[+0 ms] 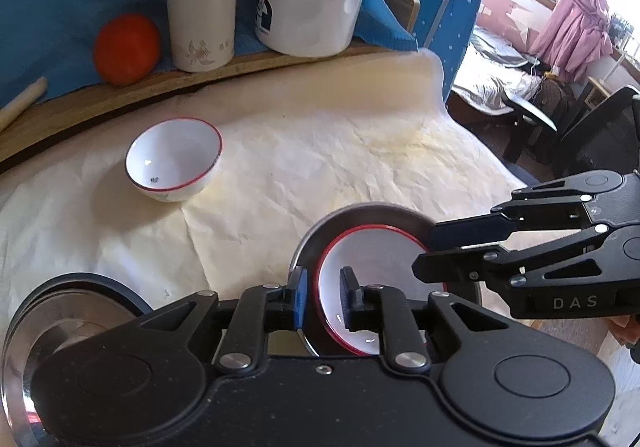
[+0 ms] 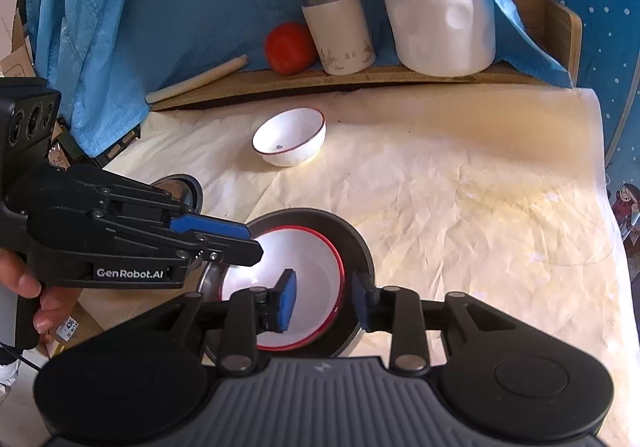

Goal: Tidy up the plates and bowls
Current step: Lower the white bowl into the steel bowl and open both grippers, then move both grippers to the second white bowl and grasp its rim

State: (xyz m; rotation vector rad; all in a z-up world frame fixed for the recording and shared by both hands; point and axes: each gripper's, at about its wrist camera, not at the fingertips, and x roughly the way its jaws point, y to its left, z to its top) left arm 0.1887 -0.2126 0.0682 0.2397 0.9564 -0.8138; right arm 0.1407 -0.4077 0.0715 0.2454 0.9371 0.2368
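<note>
- Left hand-held gripper (image 1: pixel 323 297): jaws a narrow gap apart, straddling the near-left rim of the red-rimmed white bowl (image 1: pixel 372 279); the pads look just clear of the rim, no firm pinch visible.
- Right hand-held gripper (image 2: pixel 324 301): jaws at a moderate gap, straddling the right rim of the same bowl (image 2: pixel 304 271); pads not pressing on it.
- That bowl sits inside a steel plate (image 2: pixel 356 239), lower centre of both views, on the paper-covered surface (image 2: pixel 460 207).
- Second red-rimmed white bowl (image 1: pixel 174 161) stands alone, upright, centre-left in the left view, well apart from the nested pair.
- Stack of steel plates (image 1: pixel 76 311) at lower left of the left view, partly hidden by the gripper body.
- Wooden ledge (image 1: pixel 120 95) across the top: tomato (image 1: pixel 127 49), white thermos (image 1: pixel 202 17), white jug (image 1: pixel 310 11) with blue-red lid, blue cloth behind.
- A person's hand (image 2: pixel 36 295) grips the left tool's handle at the left edge of the right view.
</note>
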